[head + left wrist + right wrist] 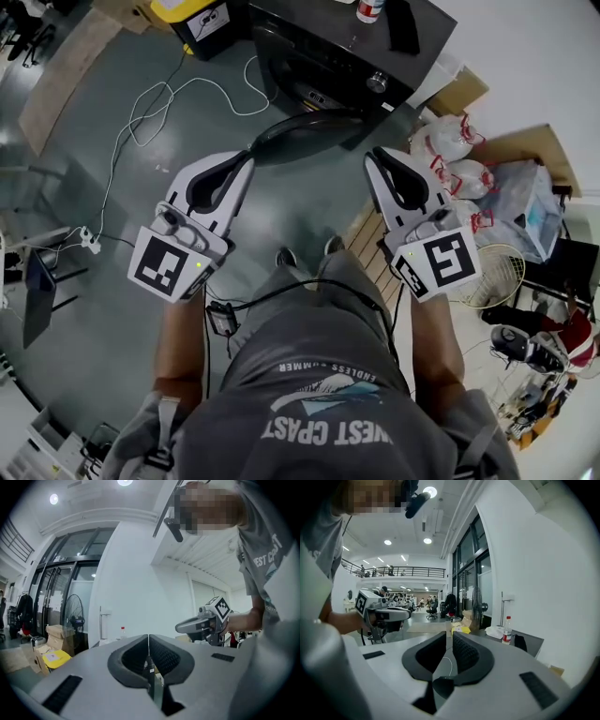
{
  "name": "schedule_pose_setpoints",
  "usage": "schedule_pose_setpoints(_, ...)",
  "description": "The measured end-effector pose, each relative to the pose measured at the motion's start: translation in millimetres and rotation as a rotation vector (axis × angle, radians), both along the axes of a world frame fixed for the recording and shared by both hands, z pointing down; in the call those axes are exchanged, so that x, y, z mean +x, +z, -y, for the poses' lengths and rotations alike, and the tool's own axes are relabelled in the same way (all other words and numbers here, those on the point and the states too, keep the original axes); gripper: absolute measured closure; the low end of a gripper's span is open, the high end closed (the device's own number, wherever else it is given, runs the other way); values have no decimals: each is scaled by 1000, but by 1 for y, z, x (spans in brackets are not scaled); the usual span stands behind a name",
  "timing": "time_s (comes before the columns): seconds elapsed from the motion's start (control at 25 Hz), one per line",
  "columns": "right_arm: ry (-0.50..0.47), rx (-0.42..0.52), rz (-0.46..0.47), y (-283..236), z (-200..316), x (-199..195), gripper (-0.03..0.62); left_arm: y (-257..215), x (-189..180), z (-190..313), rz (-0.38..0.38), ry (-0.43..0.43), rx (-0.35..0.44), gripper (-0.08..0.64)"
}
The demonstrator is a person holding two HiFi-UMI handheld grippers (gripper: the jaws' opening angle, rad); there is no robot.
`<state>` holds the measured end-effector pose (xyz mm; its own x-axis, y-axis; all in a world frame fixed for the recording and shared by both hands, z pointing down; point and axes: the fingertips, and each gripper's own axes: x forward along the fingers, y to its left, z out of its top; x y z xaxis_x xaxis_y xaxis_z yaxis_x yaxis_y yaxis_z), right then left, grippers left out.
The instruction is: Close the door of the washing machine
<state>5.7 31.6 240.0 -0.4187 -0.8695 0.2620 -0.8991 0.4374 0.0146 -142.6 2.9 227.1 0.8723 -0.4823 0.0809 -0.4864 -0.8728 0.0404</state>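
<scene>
In the head view the dark washing machine (337,56) stands at the top centre. Its round door (300,134) hangs open, swung out toward me. My left gripper (249,156) is shut with nothing in it, its tip by the door's left end. My right gripper (375,153) is just off the door's right end, jaws a narrow gap apart and empty. I cannot tell whether either tip touches the door. The left gripper view shows the shut left gripper (148,636) level with nothing between. The right gripper view shows the right gripper (449,633) slightly parted.
A bottle (370,9) and a black cloth (403,26) lie on the machine's top. A yellow box (183,9) stands to its left, and white cable (150,103) loops over the floor. Tied plastic bags (455,150) and a fan (492,277) crowd the right side.
</scene>
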Motion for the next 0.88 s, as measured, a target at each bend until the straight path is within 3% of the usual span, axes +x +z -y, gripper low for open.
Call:
schedule_pose_setpoints(0.4,-100,-60,-3,54,56,42,508,28,37,50,101,-62,-2,541)
schedule_pose_setpoints(0.6,-177,-140,-29,98,94,43,485,59,42,85,141,-99,-57,540)
schedule_pose_setpoints(0.88,-227,-237,-99,155,135,37,448,118,57,119,181,-78,-134,538)
